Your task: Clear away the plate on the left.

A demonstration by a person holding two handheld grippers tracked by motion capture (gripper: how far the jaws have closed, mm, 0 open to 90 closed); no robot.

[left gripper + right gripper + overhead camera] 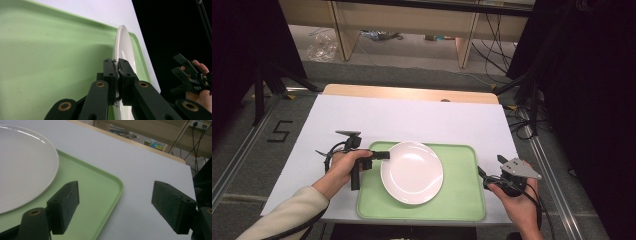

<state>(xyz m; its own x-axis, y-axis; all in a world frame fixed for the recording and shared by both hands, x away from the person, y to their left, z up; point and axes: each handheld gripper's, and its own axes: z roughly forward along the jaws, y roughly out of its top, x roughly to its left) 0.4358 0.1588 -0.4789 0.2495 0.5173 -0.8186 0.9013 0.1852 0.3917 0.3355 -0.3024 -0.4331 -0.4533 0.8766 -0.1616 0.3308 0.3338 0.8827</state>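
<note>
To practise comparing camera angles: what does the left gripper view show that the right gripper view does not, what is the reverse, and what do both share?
Left gripper view alone: the left gripper shut on the rim of the white plate, seen edge-on, and the person's other hand holding a gripper against the dark.

Right gripper view alone: the right gripper with jaws wide apart and nothing between them, the tray corner on the white table top, and cables beyond the table.

Shared: the plate, the green tray and the white table top.
</note>
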